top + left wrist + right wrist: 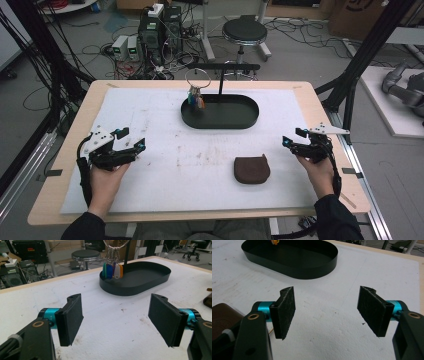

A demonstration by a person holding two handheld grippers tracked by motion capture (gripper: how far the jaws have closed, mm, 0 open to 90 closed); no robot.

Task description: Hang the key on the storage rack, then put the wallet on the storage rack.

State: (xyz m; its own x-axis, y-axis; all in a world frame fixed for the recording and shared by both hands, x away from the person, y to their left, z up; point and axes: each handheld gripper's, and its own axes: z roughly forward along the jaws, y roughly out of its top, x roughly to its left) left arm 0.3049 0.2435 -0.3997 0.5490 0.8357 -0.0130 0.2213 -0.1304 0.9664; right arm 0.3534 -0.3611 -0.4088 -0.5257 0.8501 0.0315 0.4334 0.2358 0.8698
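Nothing looks started: the left gripper [131, 139] and right gripper [292, 137] hover released and empty, key ring [197, 78] hanging untouched, brown pouch [252, 169] lying closed.

A brown pouch [252, 169], rounded along its far edge and flat along the near one, lies flat on the white mat, near and right of centre. Farther off at the middle stands a black oval tray [240, 121] with a low wall. At the tray's left end a metal ring with coloured key tags [196, 99] hangs down from a black stand.
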